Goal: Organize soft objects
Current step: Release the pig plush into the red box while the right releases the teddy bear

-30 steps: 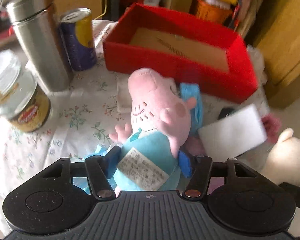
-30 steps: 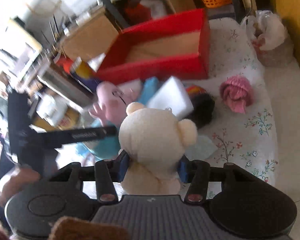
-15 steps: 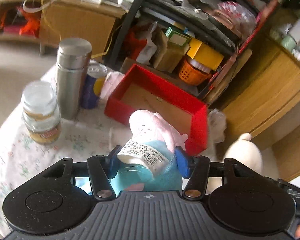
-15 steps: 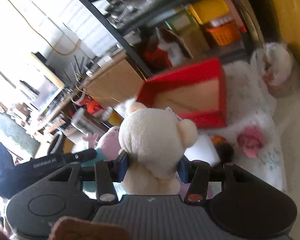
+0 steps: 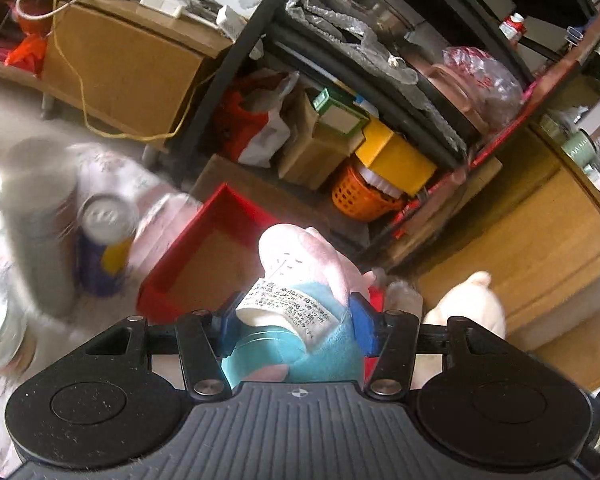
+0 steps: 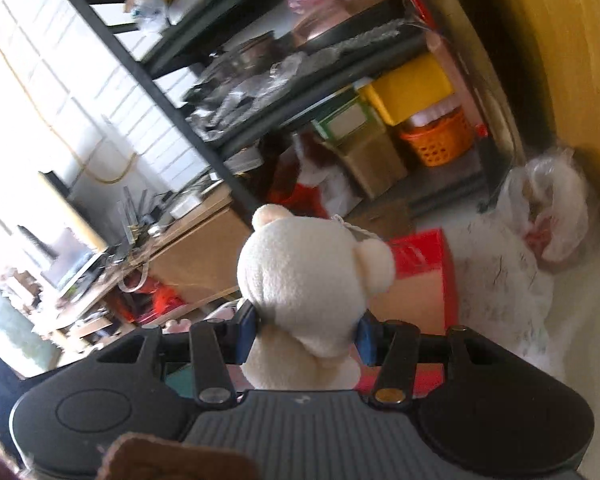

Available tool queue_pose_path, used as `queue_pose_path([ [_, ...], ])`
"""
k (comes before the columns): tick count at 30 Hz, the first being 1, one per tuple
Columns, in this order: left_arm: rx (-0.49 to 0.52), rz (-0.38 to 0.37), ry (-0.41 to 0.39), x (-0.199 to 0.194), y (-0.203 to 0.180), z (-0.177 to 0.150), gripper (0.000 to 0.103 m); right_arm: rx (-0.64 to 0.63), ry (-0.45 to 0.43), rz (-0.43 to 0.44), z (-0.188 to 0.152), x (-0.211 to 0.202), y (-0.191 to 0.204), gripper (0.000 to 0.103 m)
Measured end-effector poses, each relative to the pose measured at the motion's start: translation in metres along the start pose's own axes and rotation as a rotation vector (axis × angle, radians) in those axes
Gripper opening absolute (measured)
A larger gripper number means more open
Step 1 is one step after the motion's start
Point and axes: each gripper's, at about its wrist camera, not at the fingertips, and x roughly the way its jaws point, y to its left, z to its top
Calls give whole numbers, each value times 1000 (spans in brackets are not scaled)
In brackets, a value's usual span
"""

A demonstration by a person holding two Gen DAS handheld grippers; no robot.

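My left gripper (image 5: 294, 326) is shut on a pink pig plush (image 5: 300, 264) in a blue dress with a white label, held up over the near edge of the red box (image 5: 172, 276). The box is open, with a bare cardboard floor. My right gripper (image 6: 302, 330) is shut on a cream teddy bear (image 6: 304, 276), also lifted, with the red box (image 6: 424, 264) behind and below it. The bear's head (image 5: 470, 300) shows at the right of the left wrist view, beside the pig.
A steel flask (image 5: 36, 232), a blue and yellow can (image 5: 104, 240) and a jar (image 5: 0, 332) stand left of the box on the flowered cloth. A plastic bag (image 6: 548, 208) lies at the table's far right. Black shelving (image 5: 340, 92) with boxes and an orange basket (image 5: 364, 196) stands behind.
Both grippers have risen off the table with their plush toys and moved toward the red box. The views now tilt up to the shelves, and the sponge and other soft items have dropped from sight.
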Motion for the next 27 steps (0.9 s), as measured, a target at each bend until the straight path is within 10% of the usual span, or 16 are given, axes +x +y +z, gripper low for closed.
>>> queue_pose_path([
  [5,6,51,-22,36,-5,10,57,9,47,-69,4,47,-13,22],
  [13,-46,83,-13,55,11,9,74,23,81,-126,6,74,-34,53],
  [27,92,116,42,-7,8,-39,83,-16,112,-122,-36,6,-21,54],
])
